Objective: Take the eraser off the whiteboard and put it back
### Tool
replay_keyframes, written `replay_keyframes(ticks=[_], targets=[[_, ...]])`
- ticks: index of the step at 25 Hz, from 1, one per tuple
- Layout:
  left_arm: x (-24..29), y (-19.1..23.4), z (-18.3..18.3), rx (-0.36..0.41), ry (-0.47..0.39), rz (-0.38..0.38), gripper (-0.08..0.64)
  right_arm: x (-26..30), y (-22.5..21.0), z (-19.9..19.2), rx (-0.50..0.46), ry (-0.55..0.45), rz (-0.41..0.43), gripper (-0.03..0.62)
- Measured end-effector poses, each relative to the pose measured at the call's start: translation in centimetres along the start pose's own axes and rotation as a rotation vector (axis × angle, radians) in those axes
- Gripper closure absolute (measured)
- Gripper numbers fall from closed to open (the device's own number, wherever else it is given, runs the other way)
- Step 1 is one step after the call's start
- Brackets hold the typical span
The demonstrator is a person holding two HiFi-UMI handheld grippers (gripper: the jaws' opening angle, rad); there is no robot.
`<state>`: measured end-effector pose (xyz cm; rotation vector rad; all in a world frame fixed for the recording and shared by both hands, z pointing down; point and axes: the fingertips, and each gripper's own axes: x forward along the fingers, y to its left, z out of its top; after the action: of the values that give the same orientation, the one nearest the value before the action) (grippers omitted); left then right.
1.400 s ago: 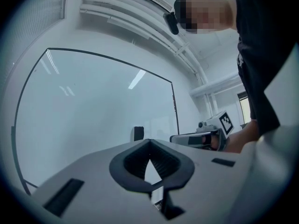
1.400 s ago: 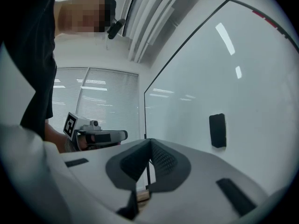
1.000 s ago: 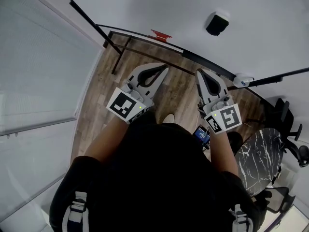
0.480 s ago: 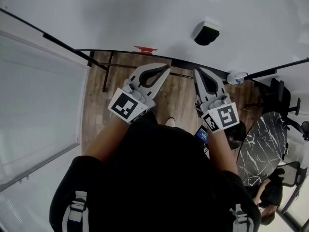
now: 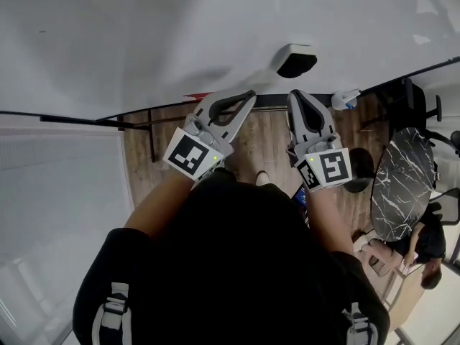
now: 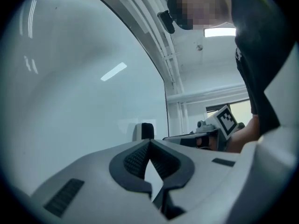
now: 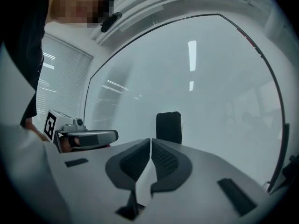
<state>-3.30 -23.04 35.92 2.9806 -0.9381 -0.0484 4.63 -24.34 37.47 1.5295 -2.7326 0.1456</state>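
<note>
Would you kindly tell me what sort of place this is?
Most likely an office or meeting room: a large whiteboard with a black eraser on it, a marble-patterned table, and a black office chair.

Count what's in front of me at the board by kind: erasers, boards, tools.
eraser: 1 (black, stuck on the board)
whiteboard: 1
tools: 2 (left tool and right tool, both shut and empty, short of the eraser)
Total: 4
</note>
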Motion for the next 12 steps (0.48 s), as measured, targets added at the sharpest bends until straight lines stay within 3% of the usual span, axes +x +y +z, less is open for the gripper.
replay_keyframes(ticks=[5,12], targets=[[0.5,1.3,-0.5,-0.009,0.004,-0.068,0.555,1.1,-1.0,0.8,-0.059,-0.012,-0.135,0.563],[0.7,2.2,-0.5,-0.031,-0.012,-0.141,0.555,2.0,-2.5,0.9,-0.044,-0.015,-0.281,0.436]])
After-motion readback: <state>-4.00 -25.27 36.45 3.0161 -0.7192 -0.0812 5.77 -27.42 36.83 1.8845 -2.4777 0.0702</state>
